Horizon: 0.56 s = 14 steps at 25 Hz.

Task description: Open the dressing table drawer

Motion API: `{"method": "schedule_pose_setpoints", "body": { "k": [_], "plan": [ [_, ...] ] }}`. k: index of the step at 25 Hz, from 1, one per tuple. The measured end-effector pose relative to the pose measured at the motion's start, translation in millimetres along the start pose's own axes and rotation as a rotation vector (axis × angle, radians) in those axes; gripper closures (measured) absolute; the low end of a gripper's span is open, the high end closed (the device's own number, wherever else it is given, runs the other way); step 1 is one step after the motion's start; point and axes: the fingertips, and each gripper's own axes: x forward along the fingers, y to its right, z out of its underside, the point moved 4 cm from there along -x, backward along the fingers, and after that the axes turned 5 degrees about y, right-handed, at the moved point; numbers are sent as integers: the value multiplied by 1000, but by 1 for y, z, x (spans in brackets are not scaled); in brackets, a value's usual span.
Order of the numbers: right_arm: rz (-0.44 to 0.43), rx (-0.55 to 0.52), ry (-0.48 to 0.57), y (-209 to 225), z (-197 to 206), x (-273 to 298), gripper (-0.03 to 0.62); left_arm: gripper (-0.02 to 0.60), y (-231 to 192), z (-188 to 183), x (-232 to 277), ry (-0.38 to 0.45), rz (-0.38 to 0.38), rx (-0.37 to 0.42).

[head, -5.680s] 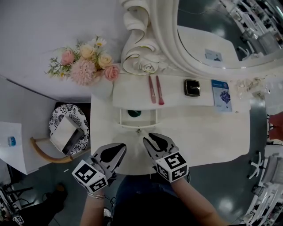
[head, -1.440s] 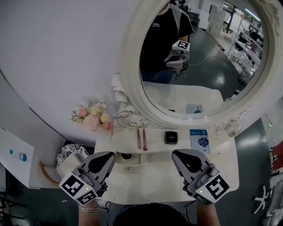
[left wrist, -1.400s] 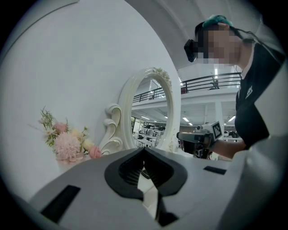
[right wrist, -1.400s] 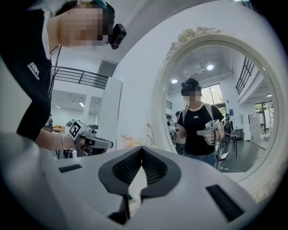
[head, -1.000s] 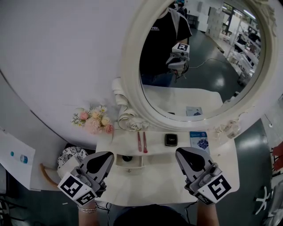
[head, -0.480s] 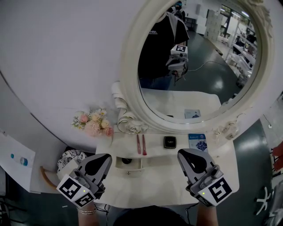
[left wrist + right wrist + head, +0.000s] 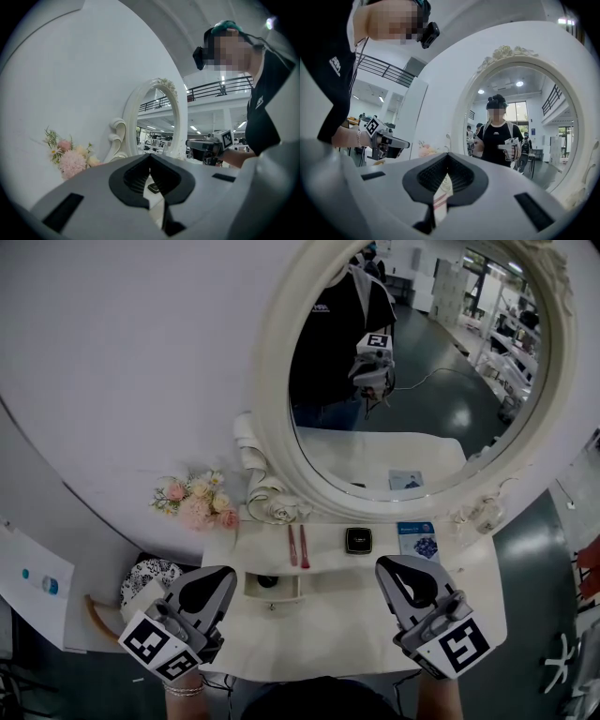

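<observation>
Drawer [image 7: 273,585]: it stands pulled out of the low shelf at the back of the table [image 7: 347,624], left of centre. Its inside is open to you, with a dark round thing [image 7: 268,580] lying in it.

The oval mirror [image 7: 274,399] rises behind the shelf and fills most of what you see. Its frame closes off the back edge.

Between the drawer front and the table's curved near edge you have a bare stretch of white top. It runs free from one gripper to the other.

Your left gripper [image 7: 223,574] hangs over the table's front left corner, with its tip near the drawer's left side. Its jaws are pressed together with nothing between them.

Your right gripper [image 7: 386,568] hangs over the right front part, well apart from the drawer. Its jaws are likewise pressed together and empty.

Past the left edge, lower down, sits a round black-and-white patterned thing [image 7: 150,574].

The flowers [image 7: 195,502] stand against the wall by the back left corner.

Along the shelf top, a blue booklet [image 7: 417,542] lies at the right end. A black compact [image 7: 358,540] lies in the middle. Two pink brushes [image 7: 297,547] lie side by side just behind the drawer's right end.
</observation>
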Motion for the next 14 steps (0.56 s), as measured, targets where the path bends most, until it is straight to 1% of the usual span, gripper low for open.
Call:
{"method": "schedule_pose_setpoints", "body": {
  "k": [9, 14],
  "plan": [
    [-5, 8, 7, -2, -1, -1, 577, 566, 1, 0, 0, -3, 8, -5],
    [-48, 8, 13, -6, 3, 7, 577, 566, 0, -1, -11, -9, -26, 3]
  ]
}}
